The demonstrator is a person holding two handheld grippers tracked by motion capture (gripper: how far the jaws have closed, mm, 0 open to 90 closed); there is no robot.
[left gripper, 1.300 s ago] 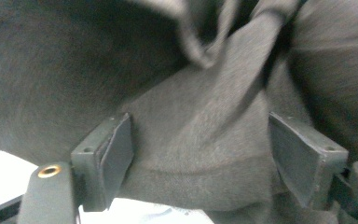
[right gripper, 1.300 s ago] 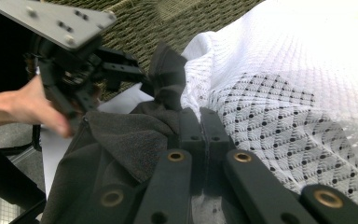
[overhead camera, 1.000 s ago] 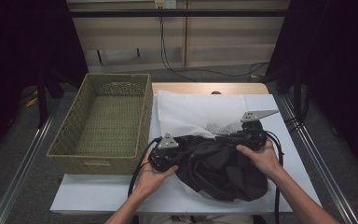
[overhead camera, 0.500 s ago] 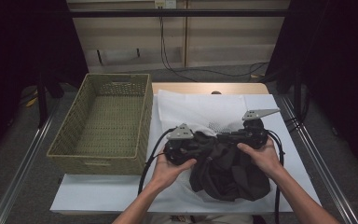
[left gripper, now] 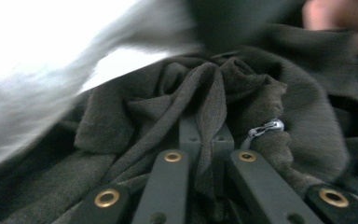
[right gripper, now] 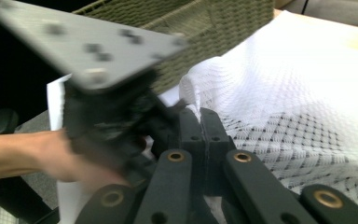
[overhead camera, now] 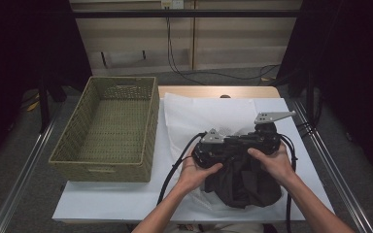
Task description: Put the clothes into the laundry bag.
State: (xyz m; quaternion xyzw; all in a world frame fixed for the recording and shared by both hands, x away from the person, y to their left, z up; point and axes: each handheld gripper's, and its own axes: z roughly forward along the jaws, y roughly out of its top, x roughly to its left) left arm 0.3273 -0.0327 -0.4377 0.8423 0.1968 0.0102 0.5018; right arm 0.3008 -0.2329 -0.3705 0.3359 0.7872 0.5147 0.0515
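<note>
Dark brown fabric garment lies bunched on the white sheet near the table's front edge, right of the woven green basket. Left gripper pinches a fold of it, jaws pressed together. Right gripper, just beside, clamps its cloth against 1 white mesh bag.

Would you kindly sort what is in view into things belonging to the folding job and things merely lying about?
In the job:
dark garment
left tongs, shut on it
right tongs
white mesh bag

Lying about:
wicker basket
floor cables
</note>
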